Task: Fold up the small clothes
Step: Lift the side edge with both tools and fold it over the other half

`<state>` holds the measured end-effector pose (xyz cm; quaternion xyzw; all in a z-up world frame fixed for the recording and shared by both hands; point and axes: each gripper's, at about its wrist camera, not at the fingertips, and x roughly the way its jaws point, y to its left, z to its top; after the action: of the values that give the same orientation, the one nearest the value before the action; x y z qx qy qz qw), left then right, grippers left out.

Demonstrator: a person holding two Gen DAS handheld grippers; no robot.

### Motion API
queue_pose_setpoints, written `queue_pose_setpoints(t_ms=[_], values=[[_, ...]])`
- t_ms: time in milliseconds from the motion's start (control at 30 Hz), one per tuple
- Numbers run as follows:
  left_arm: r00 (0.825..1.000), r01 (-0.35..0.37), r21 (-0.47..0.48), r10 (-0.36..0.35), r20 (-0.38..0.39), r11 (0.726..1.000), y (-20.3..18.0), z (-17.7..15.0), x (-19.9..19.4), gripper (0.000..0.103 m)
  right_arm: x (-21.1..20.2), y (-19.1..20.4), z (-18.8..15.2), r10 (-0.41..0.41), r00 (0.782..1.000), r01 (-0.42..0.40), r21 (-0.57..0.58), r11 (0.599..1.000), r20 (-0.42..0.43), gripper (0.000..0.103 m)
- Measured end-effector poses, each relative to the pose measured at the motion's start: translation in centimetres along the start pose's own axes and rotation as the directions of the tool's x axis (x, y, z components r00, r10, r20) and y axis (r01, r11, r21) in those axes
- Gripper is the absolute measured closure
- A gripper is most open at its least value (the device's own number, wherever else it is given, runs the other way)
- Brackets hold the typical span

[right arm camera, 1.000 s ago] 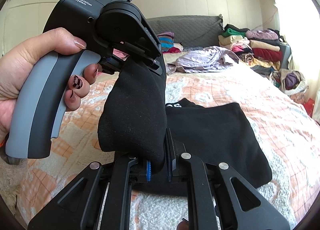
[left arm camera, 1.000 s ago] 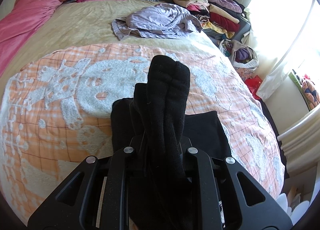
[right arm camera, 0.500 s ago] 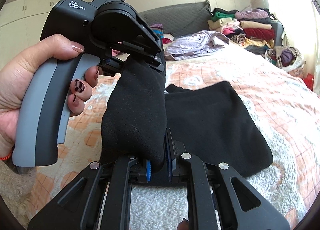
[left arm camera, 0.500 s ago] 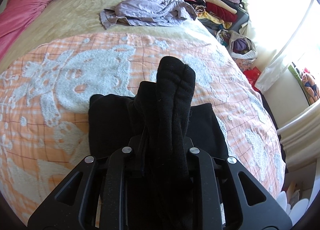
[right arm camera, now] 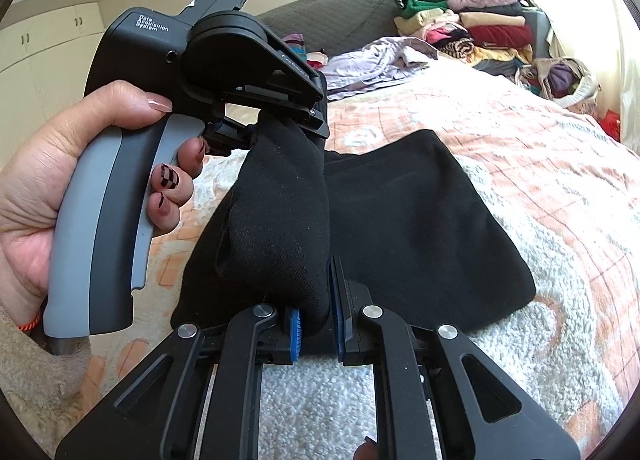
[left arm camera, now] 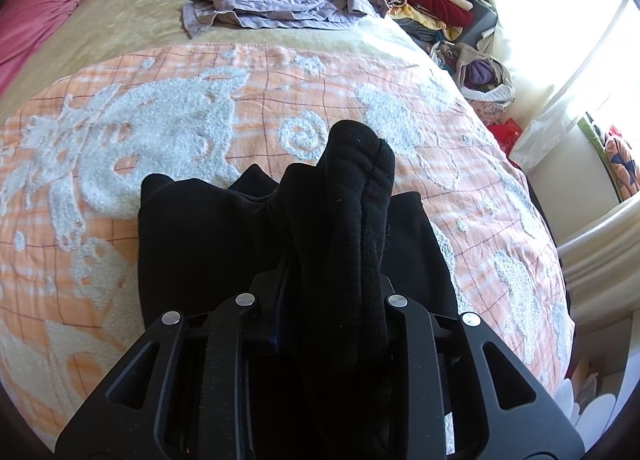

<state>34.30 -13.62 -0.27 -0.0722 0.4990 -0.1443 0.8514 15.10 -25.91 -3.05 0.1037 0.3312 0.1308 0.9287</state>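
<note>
The black sock (right arm camera: 276, 220) hangs in the air between 2 hand-held grippers, just above the bed (left arm camera: 280, 76). The left hand-held gripper (right arm camera: 276, 128) grips the top end of it. The right hand-held gripper (right arm camera: 316, 324) pinches the bottom end between its blue pads (right arm camera: 295, 334), and they are squeezed tight on the cloth.

The left one has just been opening a little. The sock is between its jaws and hangs from them, so it looks like it is holding on, but more loosely. In the left wrist view the sock (left arm camera: 352, 220) sticks straight out past the left hand-held gripper (left arm camera: 332, 308), like a long black finger. A person's hand (right arm camera: 52, 180) wraps around the grey handle.

Right under the sock lies a black folded cloth (right arm camera: 420, 232), flat on the orange and white blanket (right arm camera: 540, 164). The sock's long side runs from one hand-held gripper to the other, up and down with a tilt. The cloth is below and a little in front of both. The right hand-held gripper is lower and nearer to it.

I think the next move is to lay the sock down on or beside the black cloth. The low end should touch first.

Far back on the bed sits a purple shirt (left arm camera: 288, 0).
</note>
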Motion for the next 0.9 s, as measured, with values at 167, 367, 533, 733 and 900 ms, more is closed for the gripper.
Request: queue_pose_setpoints(t_ms=[167, 367, 533, 733, 900], values=[[1.000, -0.006, 0.006, 0.007, -0.012, 1.000, -0.6, 0.1, 0.9, 0.083, 0.2, -0.3, 0.0, -0.005, 1.000, 0.005, 0.020, 1.000, -0.011, 0.092], [1.000, -0.017, 0.010, 0.017, -0.023, 1.000, -1.3, 0.3, 1.6, 0.082, 0.0, -1.0, 0.3, 0.004, 1.000, -0.003, 0.044, 0.999, -0.012, 0.093], [1.000, -0.019, 0.011, 0.019, -0.024, 1.000, -1.9, 0.4, 1.9, 0.082, -0.4, -1.8, 0.5, 0.024, 1.000, -0.023, 0.085, 0.996, -0.005, 0.096], [1.000, 0.004, 0.016, -0.003, -0.010, 1.000, -3.1, 0.6, 1.5, 0.081, -1.5, -3.0, 0.9, 0.020, 0.999, -0.023, 0.128, 0.992, 0.025, 0.096], [0.998, -0.035, 0.034, 0.036, -0.047, 0.999, -4.2, 0.6, 3.3, 0.078, -0.9, -4.9, 0.7, 0.042, 0.999, -0.038, 0.209, 0.977, -0.013, 0.096]])
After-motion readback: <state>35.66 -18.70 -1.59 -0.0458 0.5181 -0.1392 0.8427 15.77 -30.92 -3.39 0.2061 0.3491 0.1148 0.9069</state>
